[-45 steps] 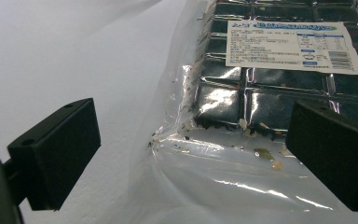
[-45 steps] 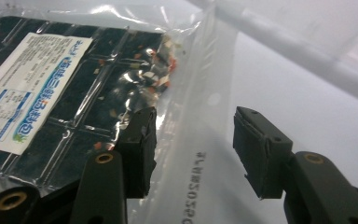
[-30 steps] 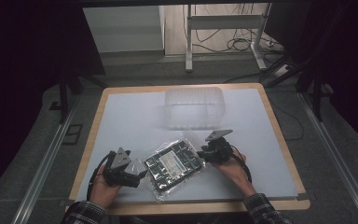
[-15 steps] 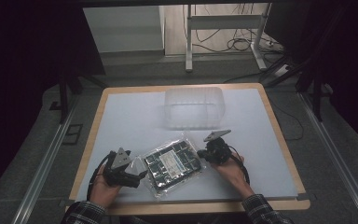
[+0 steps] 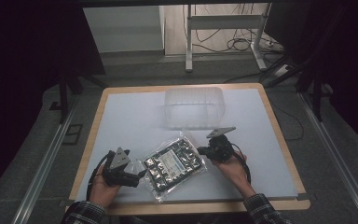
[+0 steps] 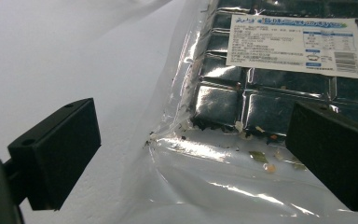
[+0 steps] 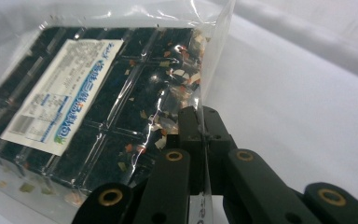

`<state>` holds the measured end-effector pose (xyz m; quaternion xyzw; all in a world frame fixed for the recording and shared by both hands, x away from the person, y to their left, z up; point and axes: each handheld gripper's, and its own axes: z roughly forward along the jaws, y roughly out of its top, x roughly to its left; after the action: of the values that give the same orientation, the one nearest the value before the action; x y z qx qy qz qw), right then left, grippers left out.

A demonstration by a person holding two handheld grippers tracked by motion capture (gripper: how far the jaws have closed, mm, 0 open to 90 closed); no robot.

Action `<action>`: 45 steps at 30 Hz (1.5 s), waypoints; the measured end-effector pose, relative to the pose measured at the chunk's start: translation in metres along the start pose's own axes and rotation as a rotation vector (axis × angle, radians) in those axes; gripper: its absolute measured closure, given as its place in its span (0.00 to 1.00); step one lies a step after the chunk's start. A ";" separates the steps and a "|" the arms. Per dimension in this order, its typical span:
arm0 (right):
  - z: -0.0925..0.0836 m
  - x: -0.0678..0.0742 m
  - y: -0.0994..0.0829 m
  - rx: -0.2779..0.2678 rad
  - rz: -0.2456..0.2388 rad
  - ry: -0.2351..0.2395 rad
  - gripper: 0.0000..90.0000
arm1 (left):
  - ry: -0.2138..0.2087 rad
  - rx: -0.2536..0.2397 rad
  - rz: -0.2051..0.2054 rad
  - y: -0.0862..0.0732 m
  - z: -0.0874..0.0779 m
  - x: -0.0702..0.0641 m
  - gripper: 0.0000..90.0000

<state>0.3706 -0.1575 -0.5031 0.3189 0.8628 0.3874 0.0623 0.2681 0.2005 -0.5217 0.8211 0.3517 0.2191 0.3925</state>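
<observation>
Right tongs [image 7: 204, 135]: had just been closing, clamped on the packet's [image 5: 173, 163] clear edge.
Left tongs [image 6: 191, 158]: gaped wide, straddling its opposite corner.
Packet axis: diagonal between both hands.

Packet [image 5: 173, 163] on table [image 5: 121, 116], between left gripper [image 5: 140, 175] and right gripper [image 5: 201, 150]; container [image 5: 195, 107] behind.

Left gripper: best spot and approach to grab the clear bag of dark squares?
Grip the bag's empty flat clear flap, not the stiff block part. Come in level from the bag's near edge; the left gripper's open jaws already straddle it. The right gripper pinches the opposite edge.
</observation>
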 end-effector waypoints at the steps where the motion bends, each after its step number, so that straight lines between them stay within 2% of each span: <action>1: -0.001 0.000 0.001 -0.006 0.005 0.004 0.98 | 0.001 -0.002 -0.001 0.000 0.000 0.000 0.03; 4: -0.007 0.001 0.004 -0.021 0.007 0.019 0.98 | 0.002 -0.005 -0.003 0.000 -0.001 0.000 0.03; 16: -0.028 0.011 0.020 -0.079 -0.012 0.029 0.98 | 0.008 -0.015 -0.018 0.000 -0.003 0.002 0.03; 23: -0.038 0.012 0.033 -0.101 -0.011 0.059 0.98 | 0.006 -0.022 -0.024 0.000 -0.004 0.002 0.03; 36: -0.067 0.023 0.068 -0.137 -0.059 0.085 0.98 | 0.004 -0.036 -0.028 0.001 -0.005 0.003 0.03; 45: -0.084 0.028 0.089 -0.156 -0.094 0.085 0.99 | 0.009 -0.036 -0.024 0.001 -0.006 0.003 0.03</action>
<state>0.3631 -0.1498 -0.3779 0.2556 0.8458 0.4632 0.0683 0.2670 0.2054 -0.5175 0.8085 0.3594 0.2245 0.4083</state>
